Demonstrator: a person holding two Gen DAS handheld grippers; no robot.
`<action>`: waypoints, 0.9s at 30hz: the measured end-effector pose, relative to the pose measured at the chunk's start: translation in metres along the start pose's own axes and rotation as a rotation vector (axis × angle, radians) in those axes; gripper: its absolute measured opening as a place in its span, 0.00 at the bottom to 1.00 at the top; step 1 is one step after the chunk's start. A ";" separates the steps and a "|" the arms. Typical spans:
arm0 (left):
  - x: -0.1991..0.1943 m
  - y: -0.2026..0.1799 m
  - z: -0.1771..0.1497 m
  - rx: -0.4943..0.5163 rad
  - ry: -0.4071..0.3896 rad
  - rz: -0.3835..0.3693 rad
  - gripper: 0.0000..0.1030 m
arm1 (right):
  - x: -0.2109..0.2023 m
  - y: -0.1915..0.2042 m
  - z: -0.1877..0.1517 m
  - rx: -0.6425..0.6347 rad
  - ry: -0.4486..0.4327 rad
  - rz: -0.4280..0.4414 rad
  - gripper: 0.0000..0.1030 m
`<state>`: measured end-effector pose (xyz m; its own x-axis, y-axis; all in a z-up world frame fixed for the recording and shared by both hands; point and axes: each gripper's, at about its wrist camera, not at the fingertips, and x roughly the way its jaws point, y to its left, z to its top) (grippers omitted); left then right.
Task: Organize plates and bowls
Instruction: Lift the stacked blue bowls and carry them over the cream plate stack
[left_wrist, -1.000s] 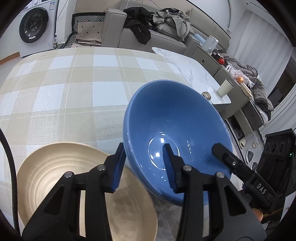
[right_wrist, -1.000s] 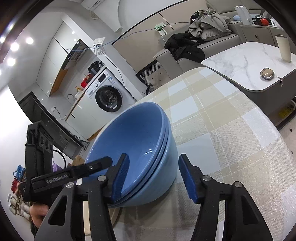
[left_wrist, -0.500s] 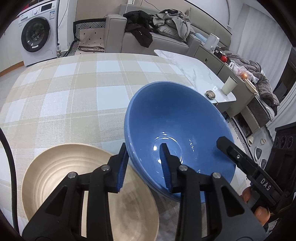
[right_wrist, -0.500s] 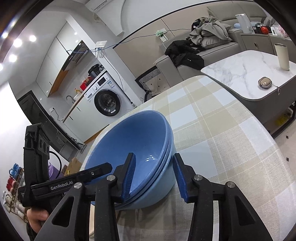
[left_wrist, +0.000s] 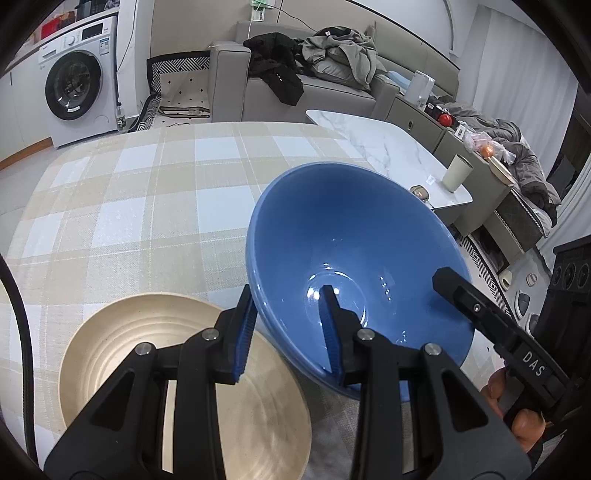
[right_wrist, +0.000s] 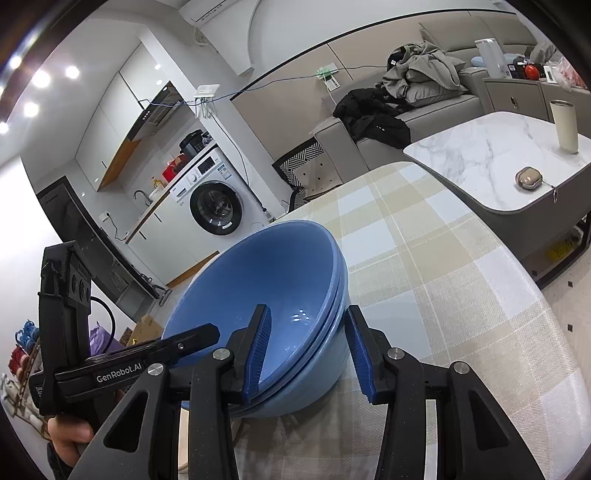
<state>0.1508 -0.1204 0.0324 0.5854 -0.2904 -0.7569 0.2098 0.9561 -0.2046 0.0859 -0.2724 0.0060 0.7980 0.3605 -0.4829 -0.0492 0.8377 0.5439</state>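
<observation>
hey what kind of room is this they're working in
Most likely an open-plan flat, living room joined to a kitchen corner: a grey sofa piled with clothes, a washing machine and a marble coffee table.

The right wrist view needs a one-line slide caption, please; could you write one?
Both grippers clamp opposite rims of the nested blue bowls tilted over the plaid tablecloth.

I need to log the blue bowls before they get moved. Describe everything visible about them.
The blue bowls are glossy, ceramic-looking, wide-mouthed and empty, nested together; three rims seem to show. The stack tilts above the checked tablecloth, partly over a cream ridged plate. The left gripper and right gripper each straddle the rim on opposite sides.
</observation>
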 end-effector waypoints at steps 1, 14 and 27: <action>-0.003 0.000 0.000 -0.001 -0.005 0.000 0.30 | -0.001 0.001 0.001 -0.001 -0.002 0.003 0.42; -0.052 -0.002 -0.002 -0.005 -0.058 0.024 0.30 | -0.014 0.025 0.004 -0.043 -0.023 0.034 0.42; -0.101 0.005 -0.017 -0.023 -0.096 0.073 0.30 | -0.016 0.053 0.000 -0.075 -0.009 0.069 0.42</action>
<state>0.0792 -0.0854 0.0974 0.6707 -0.2212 -0.7079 0.1462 0.9752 -0.1662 0.0706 -0.2338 0.0432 0.7963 0.4150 -0.4400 -0.1490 0.8397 0.5223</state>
